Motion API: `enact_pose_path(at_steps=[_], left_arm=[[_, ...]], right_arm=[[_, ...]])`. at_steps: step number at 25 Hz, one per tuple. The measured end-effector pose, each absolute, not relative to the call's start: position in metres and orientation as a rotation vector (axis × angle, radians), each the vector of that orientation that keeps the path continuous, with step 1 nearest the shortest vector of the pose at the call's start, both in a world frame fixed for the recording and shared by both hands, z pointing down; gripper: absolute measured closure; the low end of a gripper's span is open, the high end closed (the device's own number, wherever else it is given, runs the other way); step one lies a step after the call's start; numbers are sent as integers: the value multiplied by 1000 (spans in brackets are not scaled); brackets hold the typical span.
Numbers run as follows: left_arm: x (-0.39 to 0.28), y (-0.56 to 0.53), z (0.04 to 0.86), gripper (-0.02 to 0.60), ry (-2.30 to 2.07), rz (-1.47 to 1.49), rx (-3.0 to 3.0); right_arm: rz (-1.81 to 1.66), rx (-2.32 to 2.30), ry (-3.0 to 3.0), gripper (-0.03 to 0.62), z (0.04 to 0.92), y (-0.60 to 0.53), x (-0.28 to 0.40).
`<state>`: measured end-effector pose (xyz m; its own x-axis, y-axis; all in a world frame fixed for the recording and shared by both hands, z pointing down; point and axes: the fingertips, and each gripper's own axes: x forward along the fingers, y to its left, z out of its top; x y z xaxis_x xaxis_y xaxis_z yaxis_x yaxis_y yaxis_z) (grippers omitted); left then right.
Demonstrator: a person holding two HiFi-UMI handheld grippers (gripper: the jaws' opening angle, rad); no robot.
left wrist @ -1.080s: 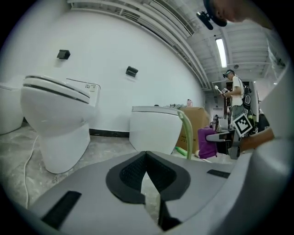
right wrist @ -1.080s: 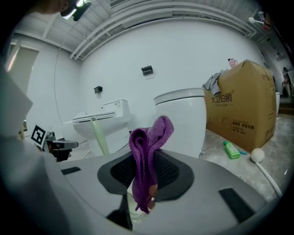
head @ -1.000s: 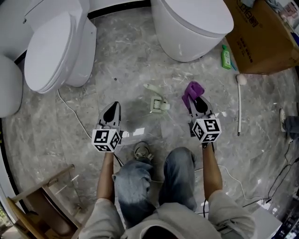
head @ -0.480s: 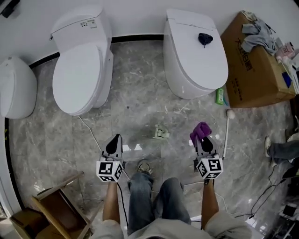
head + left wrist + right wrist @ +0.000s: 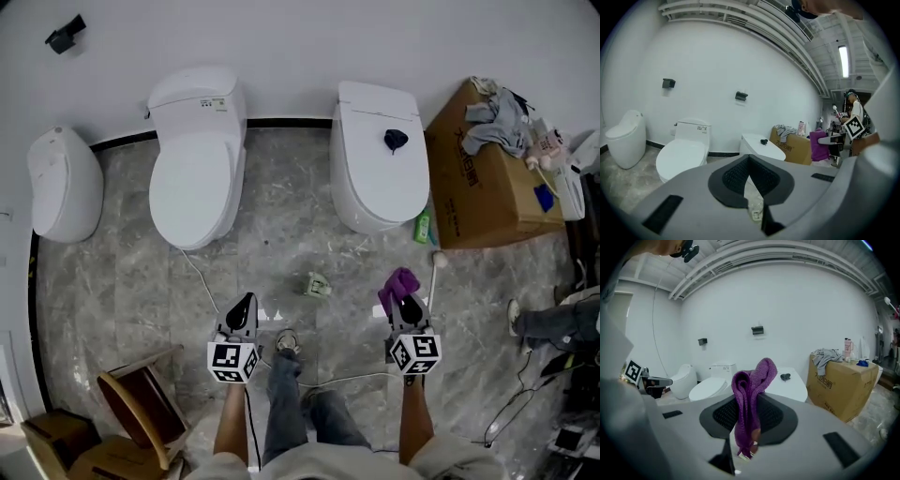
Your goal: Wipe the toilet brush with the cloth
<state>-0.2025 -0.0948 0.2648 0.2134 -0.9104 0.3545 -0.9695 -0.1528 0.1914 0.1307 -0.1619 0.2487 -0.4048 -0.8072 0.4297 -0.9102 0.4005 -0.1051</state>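
Observation:
The head view shows the white toilet brush [image 5: 434, 281] lying on the marble floor, round head toward the wall, just right of my right gripper [image 5: 405, 302]. That gripper is shut on a purple cloth [image 5: 397, 282], which stands up from the closed jaws as a folded loop [image 5: 751, 385]. My left gripper [image 5: 246, 304] is held level with it on the left, shut with nothing in it; its pads meet in the left gripper view [image 5: 749, 158]. Both grippers are well above the floor. The brush appears in neither gripper view.
Three white toilets [image 5: 197, 169] [image 5: 375, 159] [image 5: 61, 183] line the back wall. A cardboard box [image 5: 487, 192] with clothes on top stands at the right, a green bottle [image 5: 423, 228] beside it. A small piece of litter [image 5: 317, 284] and a cable lie ahead. A wooden chair [image 5: 131, 403] is lower left; another person's leg [image 5: 548, 323] far right.
Both grippers have risen far from the floor together, and the head view now takes in much more of the room. The purple cloth stayed in the right gripper; the brush stayed on the floor.

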Motion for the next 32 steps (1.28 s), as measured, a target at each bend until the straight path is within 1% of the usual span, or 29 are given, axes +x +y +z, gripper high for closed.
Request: enact_pose_path(at_steps=[5,15,20,32], left_arm=[[-187,-84,200,563,-1733,208,2158],[-155,-55,85,563,-1722,199,2263],[-142,-40,34,563,-1747,181,2312],[-126,39,-36,563,-1794,132,2413]], right_arm=[[445,1545,-2370,485,181,-148,140],[393,1638,-2407,487,79,-100,177],[312,1674,-2463,487,23,-84,186],[183,1742,-2493,485,-38,17,214]])
